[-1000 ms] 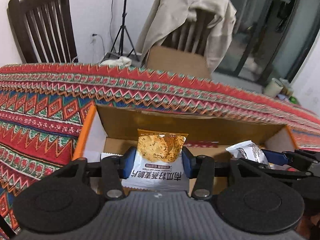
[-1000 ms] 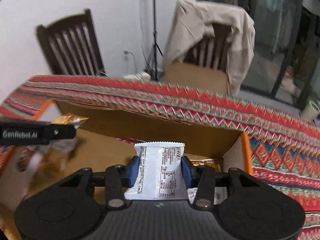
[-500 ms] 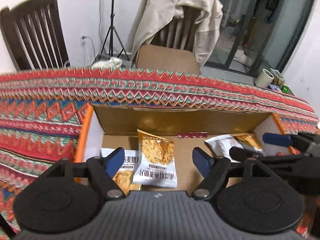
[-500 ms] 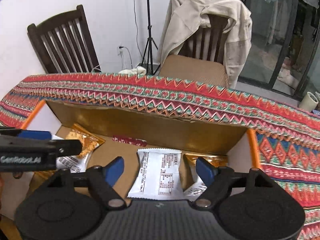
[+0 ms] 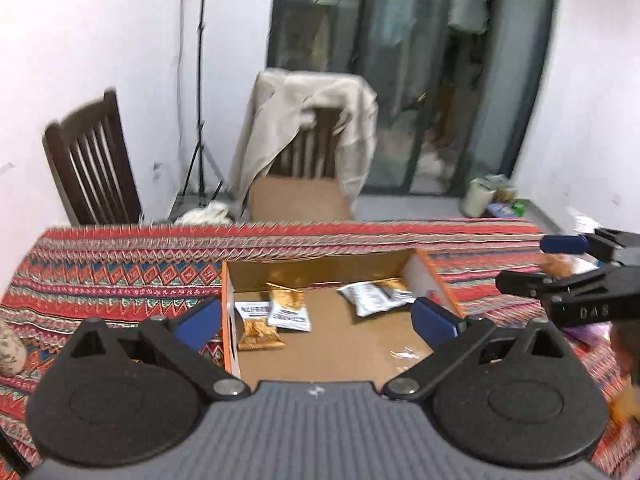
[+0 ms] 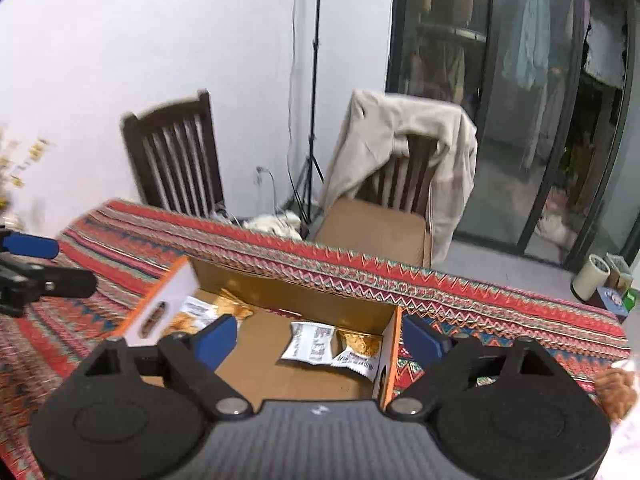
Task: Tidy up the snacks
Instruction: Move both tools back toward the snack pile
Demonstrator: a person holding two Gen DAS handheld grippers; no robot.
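An open cardboard box (image 5: 230, 320) with orange edges sits on the patterned tablecloth and also shows in the right wrist view (image 6: 390, 356). Inside it lie two orange-and-white snack packets (image 5: 288, 310) at the left and a white packet (image 5: 366, 298) beside an orange one at the right; the white packet also shows in the right wrist view (image 6: 310, 346). My left gripper (image 5: 316, 322) is open and empty, raised above the box. My right gripper (image 6: 320, 338) is open and empty, raised above the box. A loose orange snack (image 6: 616, 390) lies on the table right of the box.
The tablecloth (image 5: 120, 272) covers the whole table. Two wooden chairs stand behind the far edge, one draped with a beige jacket (image 5: 312, 120). A speckled object (image 5: 10, 354) lies at the table's left edge. A tripod stands by the wall.
Both grippers opened and let their packets drop into the box, then rose and pulled back. The box now looks smaller and farther away in both views.
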